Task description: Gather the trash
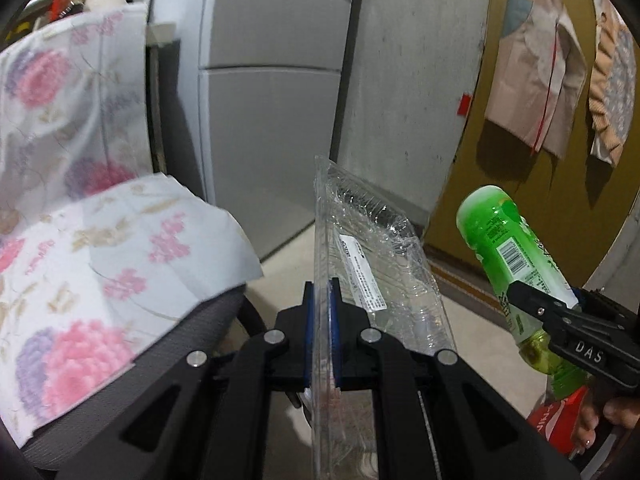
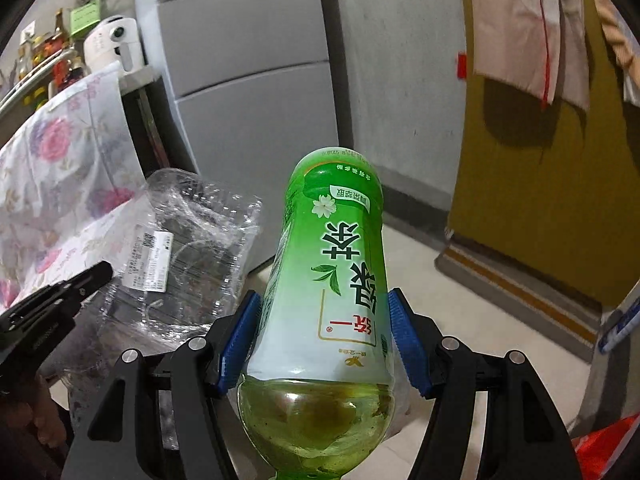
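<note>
The green tea bottle (image 2: 324, 300) is up in the air, held upside down, with its cap end low and near the camera and its flat bottom pointing far away. The right gripper (image 2: 324, 340) has its jaws pinching the bottle on both sides of the label. A little yellow drink sits down in the neck, so holding it tight at the middle probably keeps it from slipping.

To the left of the bottle is the clear plastic box (image 1: 360, 280), the thin kind food comes in, with a white sticker on it. The left gripper (image 1: 322, 336) has its jaws pressed together on the box's thin edge, so the box stands up on its side. Pinching the flat edge looks like the easy way to carry something so wide and bendy.

Both pieces of trash are off the floor (image 1: 472, 332). A flowered cloth (image 1: 80, 248) lies over a grey seat (image 1: 208, 320) on the left. A grey fridge (image 1: 272, 112) stands far behind.

I think both still need a bin, and none shows here.
</note>
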The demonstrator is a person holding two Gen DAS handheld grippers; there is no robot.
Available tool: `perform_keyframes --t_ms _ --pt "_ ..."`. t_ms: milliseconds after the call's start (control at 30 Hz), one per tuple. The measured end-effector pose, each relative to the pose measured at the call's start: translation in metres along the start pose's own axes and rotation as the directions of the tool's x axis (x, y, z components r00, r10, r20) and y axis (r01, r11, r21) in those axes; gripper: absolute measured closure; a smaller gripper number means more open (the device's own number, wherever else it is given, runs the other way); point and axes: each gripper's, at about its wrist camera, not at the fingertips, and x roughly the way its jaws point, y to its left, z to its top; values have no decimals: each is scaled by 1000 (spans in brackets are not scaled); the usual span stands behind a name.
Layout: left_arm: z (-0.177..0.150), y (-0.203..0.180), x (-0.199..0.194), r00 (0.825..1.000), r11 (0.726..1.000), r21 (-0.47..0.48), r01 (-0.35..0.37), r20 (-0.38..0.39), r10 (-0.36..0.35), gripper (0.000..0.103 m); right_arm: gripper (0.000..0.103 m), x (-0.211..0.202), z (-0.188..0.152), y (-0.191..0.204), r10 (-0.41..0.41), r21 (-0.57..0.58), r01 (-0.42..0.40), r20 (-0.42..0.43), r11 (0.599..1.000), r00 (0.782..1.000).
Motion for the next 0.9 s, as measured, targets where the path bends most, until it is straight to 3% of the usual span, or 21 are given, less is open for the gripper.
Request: perform_keyframes --t_ms 167,267,567,800,900 --pt "-2 -13 26 999 999 44 24 -42 -22 95 35 29 -4 -12 43 48 -41 -42 998 998" --pt "-2 -12 38 997 999 29 31 -68 -29 45 28 40 -4 -17 31 65 -27 -66 998 997" --pt "0 17 16 999 1000 -17 -25 -47 24 43 28 21 5 -1 24 19 -24 -48 1000 999" --pt "7 40 -32 992 992 -15 -127 -26 126 22 28 -21 18 44 1 -102 -3 -19 995 1000" --pt "11 45 -60 981 982 -8 -191 -31 191 9 22 -44 21 66 -19 -166 17 -12 986 1000"
